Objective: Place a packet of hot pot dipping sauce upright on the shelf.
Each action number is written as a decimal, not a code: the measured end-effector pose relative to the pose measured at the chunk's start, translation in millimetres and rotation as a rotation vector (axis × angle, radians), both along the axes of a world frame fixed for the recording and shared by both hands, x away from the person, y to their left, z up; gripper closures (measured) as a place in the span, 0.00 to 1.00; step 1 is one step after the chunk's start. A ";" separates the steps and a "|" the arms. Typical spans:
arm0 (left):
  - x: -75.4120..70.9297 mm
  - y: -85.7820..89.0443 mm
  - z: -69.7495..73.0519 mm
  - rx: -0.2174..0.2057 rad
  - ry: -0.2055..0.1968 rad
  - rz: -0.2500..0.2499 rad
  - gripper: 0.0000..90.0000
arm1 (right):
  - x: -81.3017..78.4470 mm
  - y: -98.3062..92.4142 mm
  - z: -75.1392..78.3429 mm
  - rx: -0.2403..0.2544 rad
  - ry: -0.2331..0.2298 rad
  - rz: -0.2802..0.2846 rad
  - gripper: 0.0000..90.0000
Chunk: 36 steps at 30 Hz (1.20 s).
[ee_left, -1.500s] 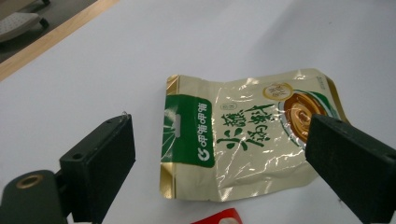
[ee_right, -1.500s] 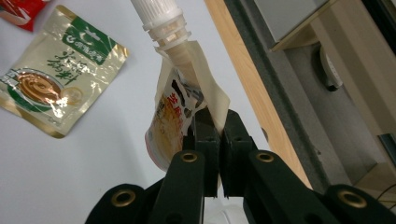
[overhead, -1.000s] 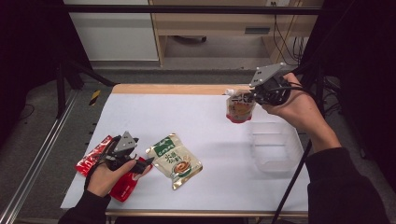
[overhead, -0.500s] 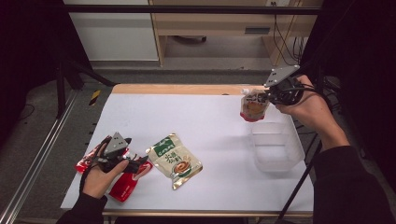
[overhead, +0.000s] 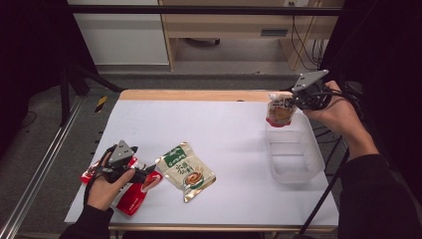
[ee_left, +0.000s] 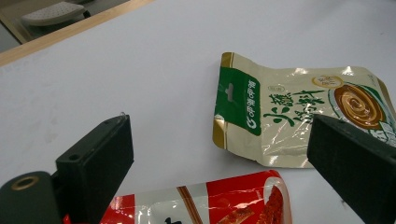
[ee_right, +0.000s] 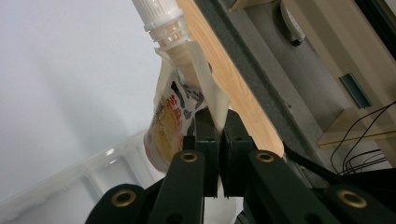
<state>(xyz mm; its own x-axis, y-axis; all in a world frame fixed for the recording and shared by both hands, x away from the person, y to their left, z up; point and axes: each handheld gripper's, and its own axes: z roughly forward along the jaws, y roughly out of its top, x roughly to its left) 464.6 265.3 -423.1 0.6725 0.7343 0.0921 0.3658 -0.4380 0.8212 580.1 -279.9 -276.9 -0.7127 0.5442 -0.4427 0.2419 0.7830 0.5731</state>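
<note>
My right gripper is shut on the edge of a spouted pouch with a white cap, holding it in the air over the far end of a clear plastic bin. In the right gripper view the pouch hangs from the closed jaws above the bin's rim. My left gripper is open near the table's front left, over a red snack packet. A green and gold pouch lies flat just right of it. In the left gripper view the green pouch lies ahead between the spread jaws, with the red packet below.
The white table has a wooden far edge. A metal rail runs along the left side. Shelving and cables stand behind the table.
My right gripper has carried the spouted pouch rightward and down, from left of the bin to above its far end. The left gripper has barely shifted.
</note>
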 end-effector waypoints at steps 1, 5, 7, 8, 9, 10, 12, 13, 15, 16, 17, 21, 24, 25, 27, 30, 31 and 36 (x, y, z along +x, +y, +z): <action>0.0 0.1 -0.3 -0.003 0.001 0.001 0.08 | 2.8 -1.4 -2.7 0.000 -0.002 -0.005 0.98; 0.2 0.5 -0.6 -0.003 0.003 0.000 0.08 | 7.8 -5.4 -8.3 0.000 0.012 -0.005 0.98; 0.6 1.0 -0.6 -0.002 0.004 -0.002 0.08 | 10.3 -7.7 -11.3 0.003 0.016 -0.007 0.98; 0.7 1.2 -0.6 -0.002 0.004 -0.002 0.08 | 10.9 -8.2 -13.0 0.005 0.017 -0.010 0.98; 0.7 1.3 -0.6 -0.002 0.004 -0.001 0.08 | 11.5 -8.7 -14.6 -0.003 0.017 -0.010 0.98; 0.7 1.3 -0.6 -0.002 0.004 -0.001 0.08 | 12.6 -9.2 -16.9 0.005 0.024 -0.008 0.98; 0.6 1.3 -0.7 -0.003 0.004 -0.001 0.08 | 13.7 -10.7 -20.3 -0.006 0.025 -0.016 0.98; 0.7 1.1 -0.8 -0.003 0.006 -0.002 0.08 | 14.7 -11.8 -22.4 -0.001 0.029 -0.014 0.98; 0.7 0.8 -0.7 -0.004 0.005 -0.002 0.08 | 16.0 -13.6 -26.7 0.013 0.032 -0.020 0.98; 0.7 0.8 -0.7 -0.004 0.005 -0.002 0.08 | 16.0 -13.6 -26.7 0.013 0.032 -0.020 0.98; 0.8 0.6 -0.8 -0.004 0.006 -0.003 0.08 | 16.8 -15.9 -30.0 0.008 0.037 -0.027 0.98; 0.9 0.6 -1.0 -0.002 0.007 -0.004 0.08 | 17.1 -18.9 -38.7 0.021 0.055 -0.036 0.97; 0.8 0.3 -0.8 -0.004 0.007 -0.004 0.08 | 17.2 -20.0 -42.7 0.026 0.062 -0.036 0.97; 0.7 0.1 -0.7 -0.003 0.007 -0.006 0.08 | 17.4 -20.4 -44.5 0.027 0.064 -0.037 0.97; 0.6 -0.1 -0.5 -0.002 0.006 -0.006 0.08 | 18.0 -22.2 -49.6 0.041 0.072 -0.042 0.97; 0.8 -0.1 -0.6 0.000 0.007 -0.008 0.08 | 18.5 -23.2 -52.9 0.047 0.080 -0.040 0.97; 0.9 -0.1 -0.6 0.000 0.010 -0.011 0.08 | 18.2 -22.7 -54.6 0.048 0.083 -0.047 0.97; 1.0 -0.1 -0.4 -0.001 0.010 -0.011 0.08 | 18.8 -21.9 -61.2 0.058 0.098 -0.041 0.97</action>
<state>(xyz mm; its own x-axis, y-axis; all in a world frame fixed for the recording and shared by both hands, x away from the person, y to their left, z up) 465.5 265.3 -423.5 0.6811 0.7272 0.0846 0.3695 -0.4413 0.8178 598.8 -301.7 -338.1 -0.7274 0.5966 -0.3390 0.3301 0.7374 0.5893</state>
